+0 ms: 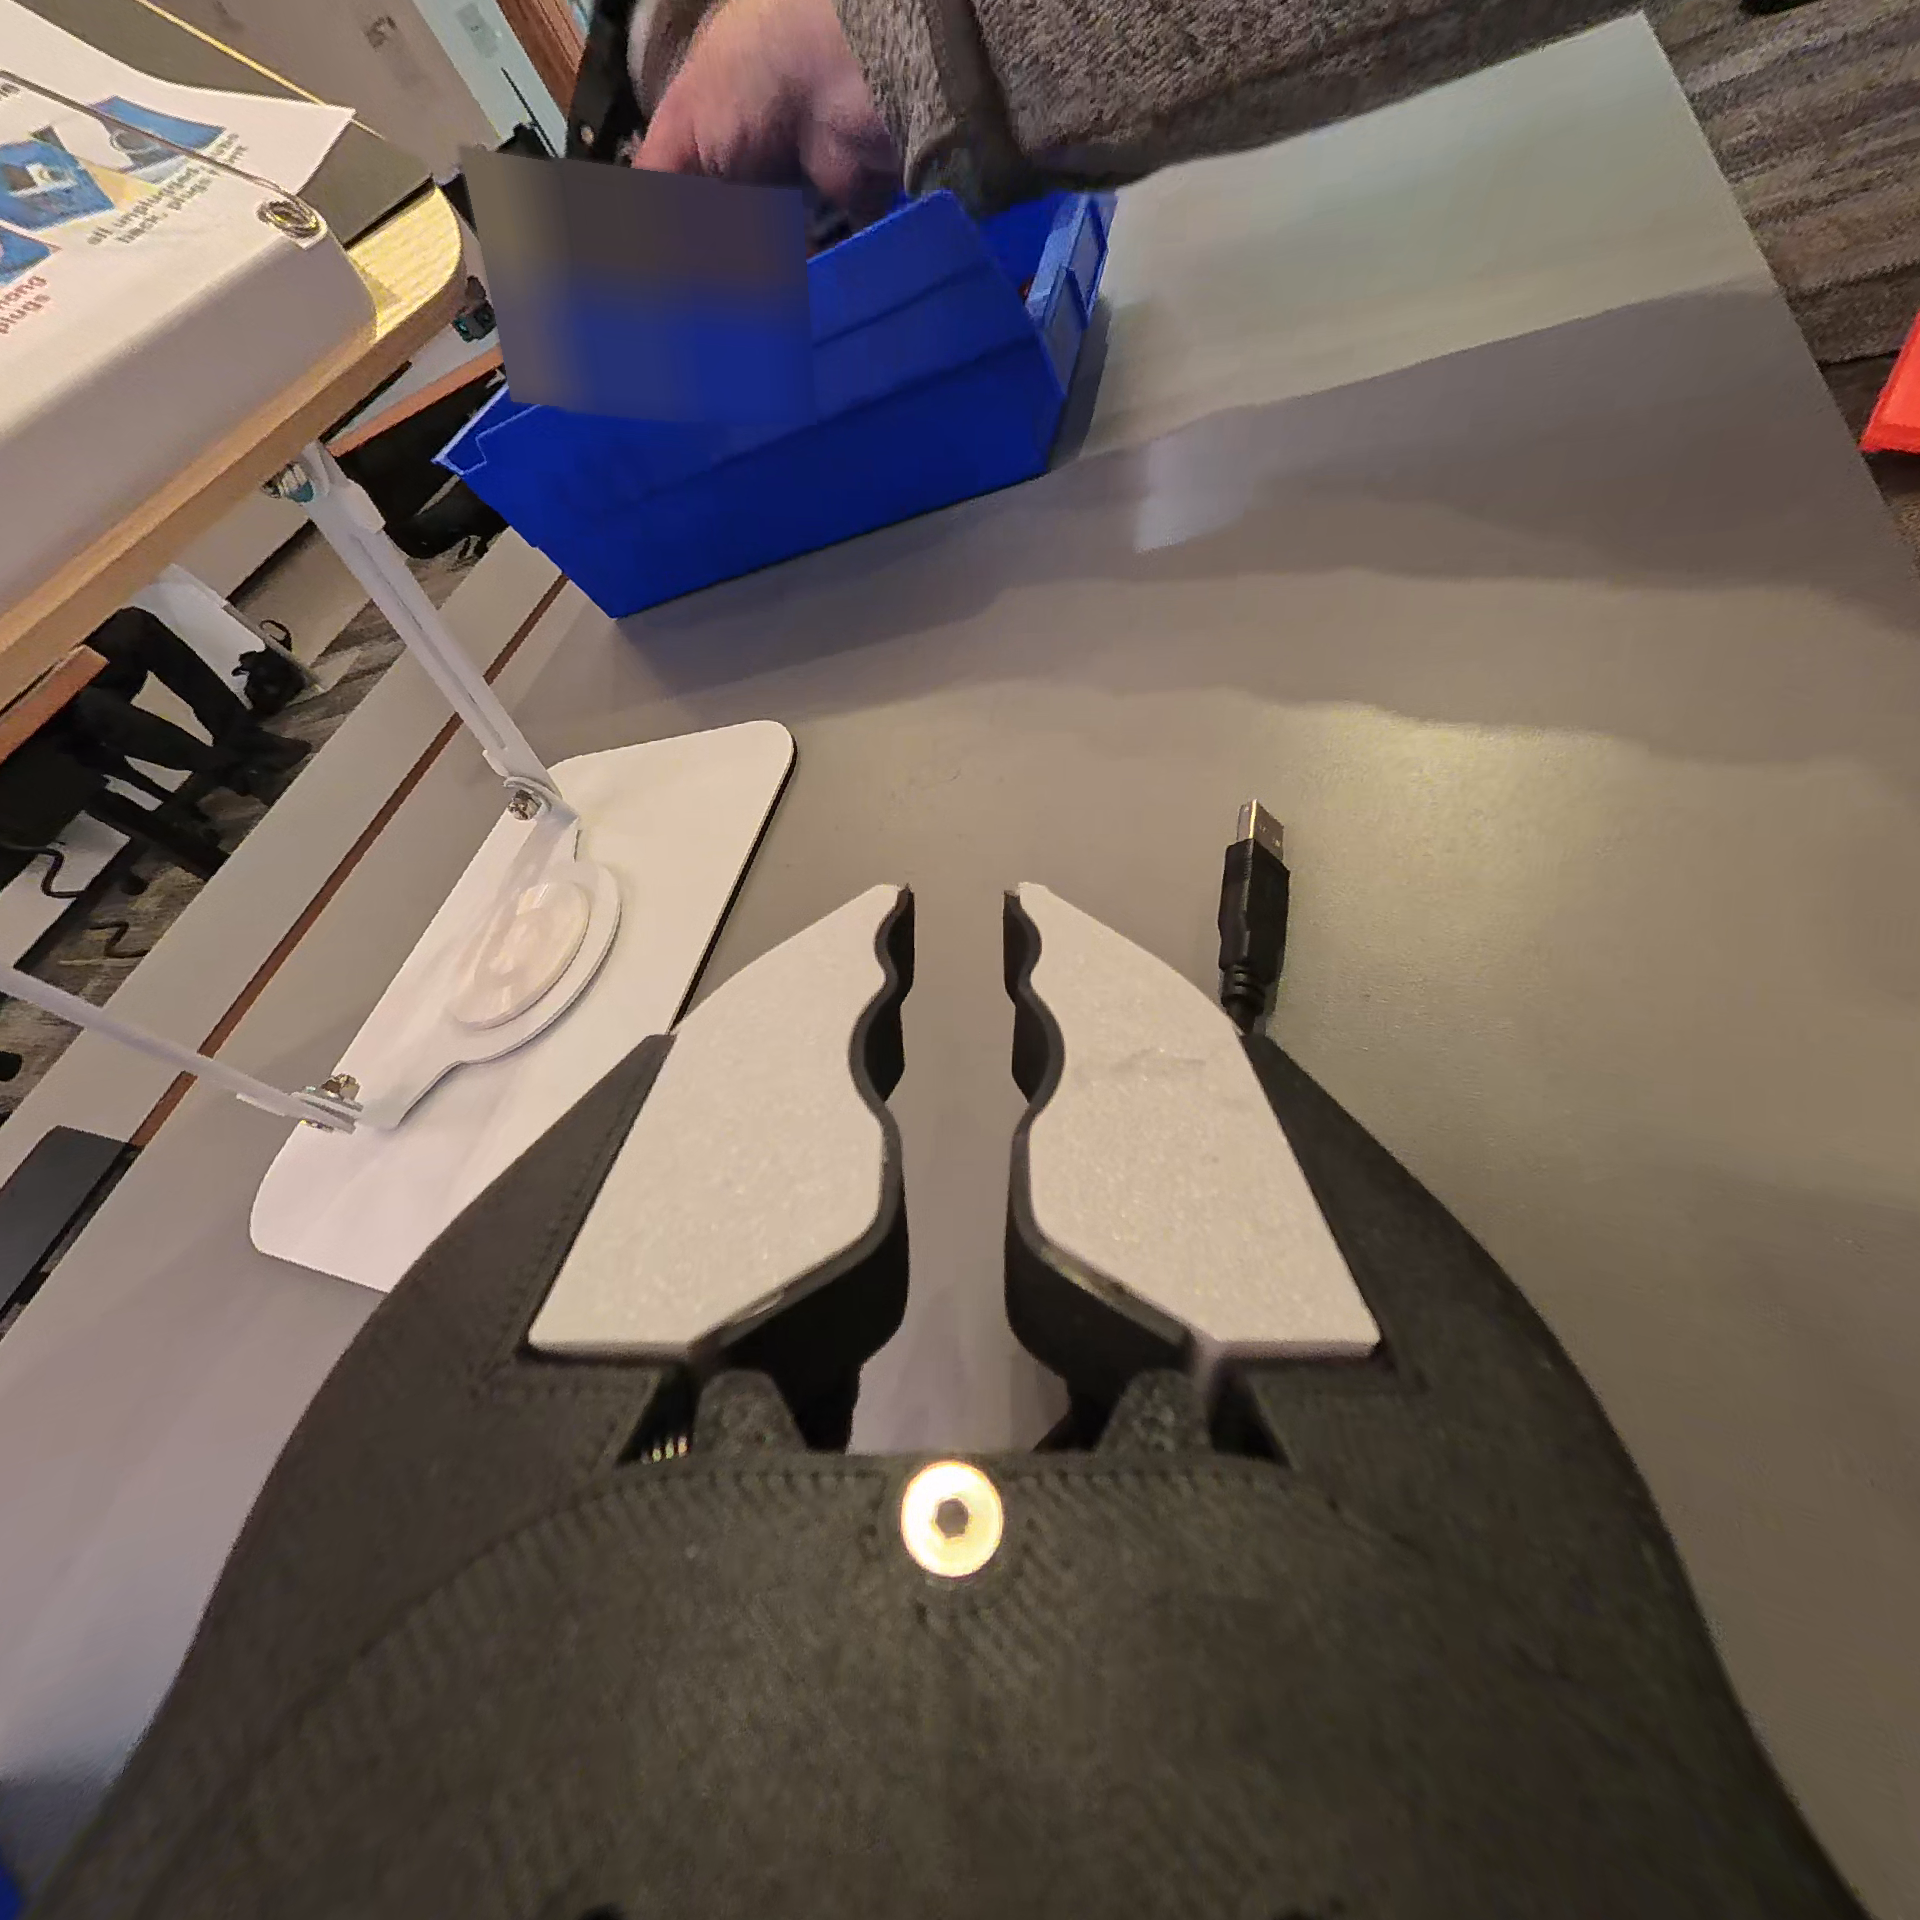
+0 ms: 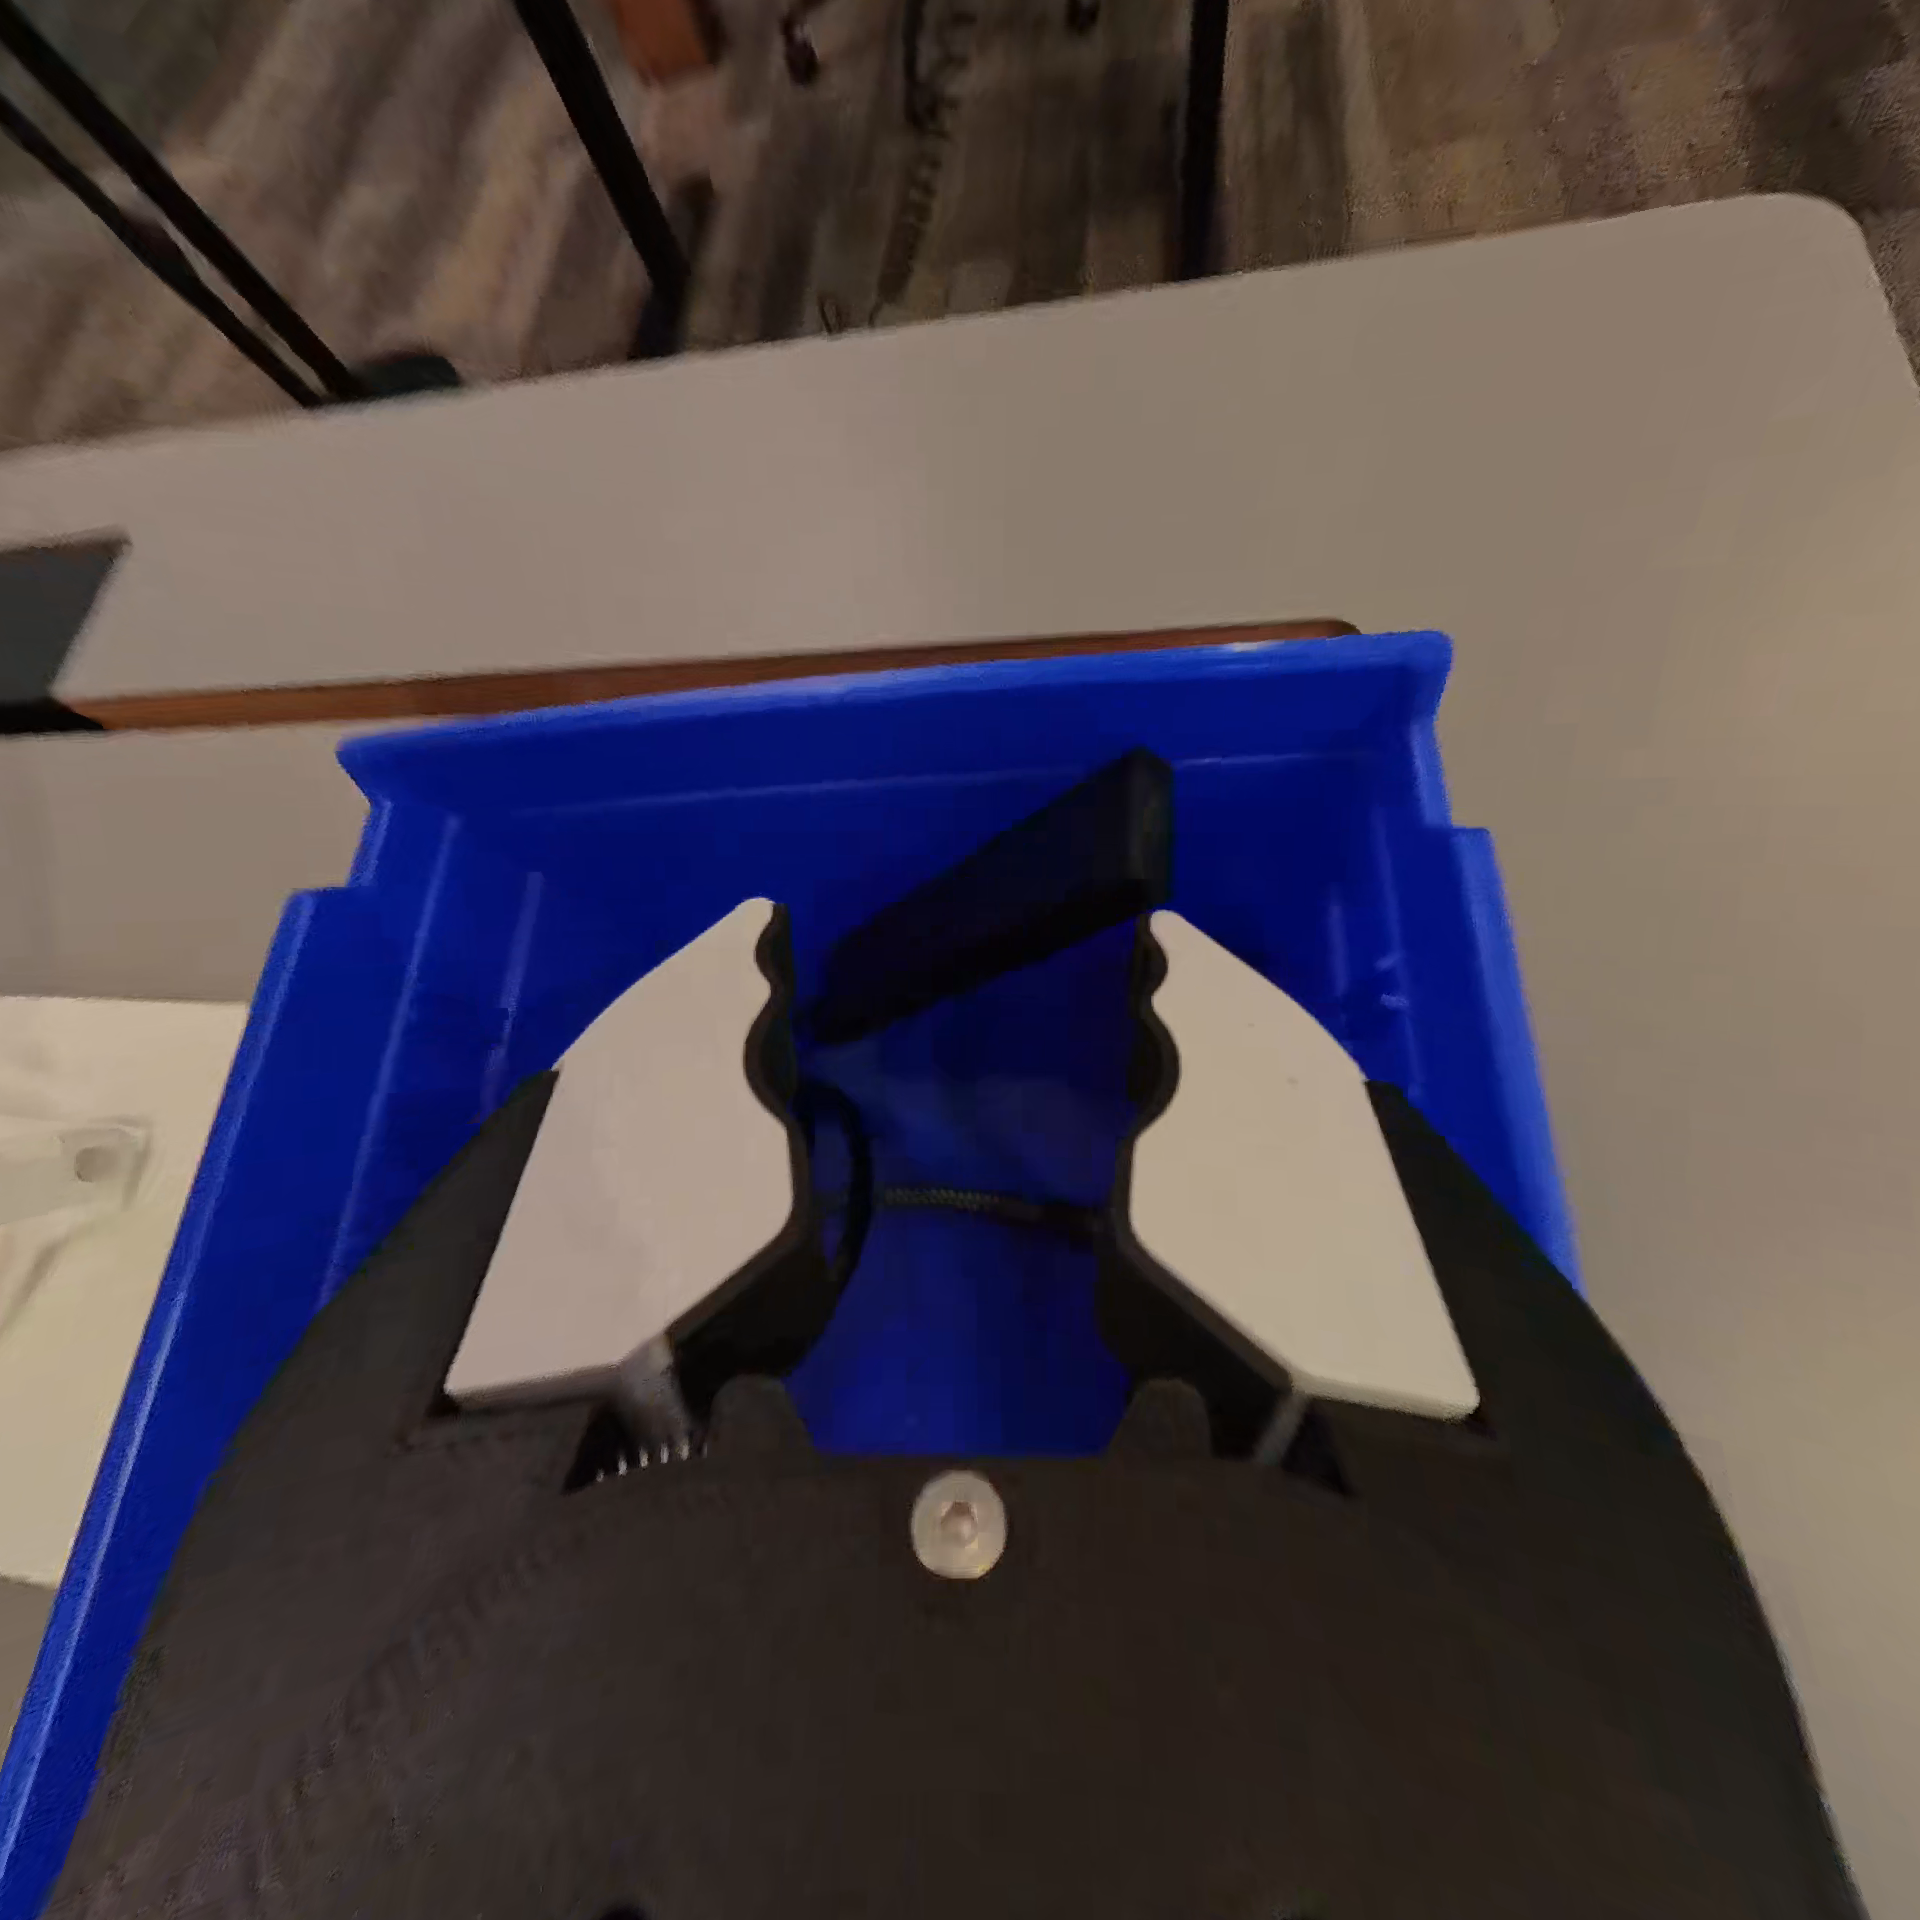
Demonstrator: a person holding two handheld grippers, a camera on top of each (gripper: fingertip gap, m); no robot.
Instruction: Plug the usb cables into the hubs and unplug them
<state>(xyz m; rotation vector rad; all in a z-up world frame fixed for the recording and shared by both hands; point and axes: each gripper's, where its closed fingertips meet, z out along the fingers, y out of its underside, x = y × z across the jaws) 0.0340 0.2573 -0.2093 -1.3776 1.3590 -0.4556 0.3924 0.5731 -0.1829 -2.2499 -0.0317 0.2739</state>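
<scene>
In the left wrist view, my left gripper [image 1: 958,896] hangs low over the grey table [image 1: 1455,727], jaws a narrow gap apart and empty. A black USB cable plug [image 1: 1255,894] lies on the table just right of its right finger; the cable runs back under the gripper. In the right wrist view, my right gripper [image 2: 961,920] is open wide inside the blue bin [image 2: 416,935]. A black USB hub [image 2: 997,904] leans slantwise between the fingertips, and I cannot tell if they touch it. Its thin braided cable [image 2: 977,1200] crosses the bin floor.
The blue bin [image 1: 790,468] stands at the table's far left, with a person's hand [image 1: 758,114] in a grey sleeve reaching into it. A white stand base [image 1: 582,935] with thin legs sits left of my left gripper, and a printed sheet [image 1: 125,187] lies above it.
</scene>
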